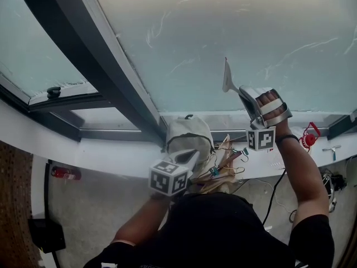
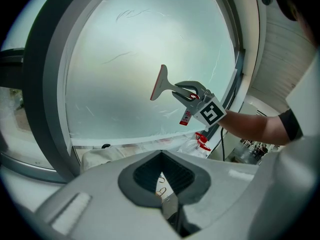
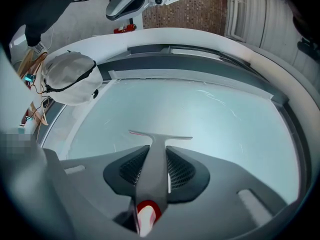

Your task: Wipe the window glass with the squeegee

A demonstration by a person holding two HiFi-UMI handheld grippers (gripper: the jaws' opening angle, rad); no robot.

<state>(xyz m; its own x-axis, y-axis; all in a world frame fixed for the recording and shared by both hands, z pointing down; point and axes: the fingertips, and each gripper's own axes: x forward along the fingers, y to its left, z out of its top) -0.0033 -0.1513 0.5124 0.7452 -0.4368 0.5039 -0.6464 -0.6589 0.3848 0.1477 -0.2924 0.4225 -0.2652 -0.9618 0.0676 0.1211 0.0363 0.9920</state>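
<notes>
The squeegee [image 1: 228, 81] is clamped by its handle in the right tool [image 3: 156, 170], blade brought to the streaked window glass [image 1: 251, 32], much of it seemingly left to be wiped, while the left tool [image 2: 162, 184] is held low, closed and empty.

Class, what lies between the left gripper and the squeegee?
In the head view, a pale cloth bundle on the sill, then bare streaked glass, lie between the left gripper and the squeegee clamped by the right gripper.
</notes>
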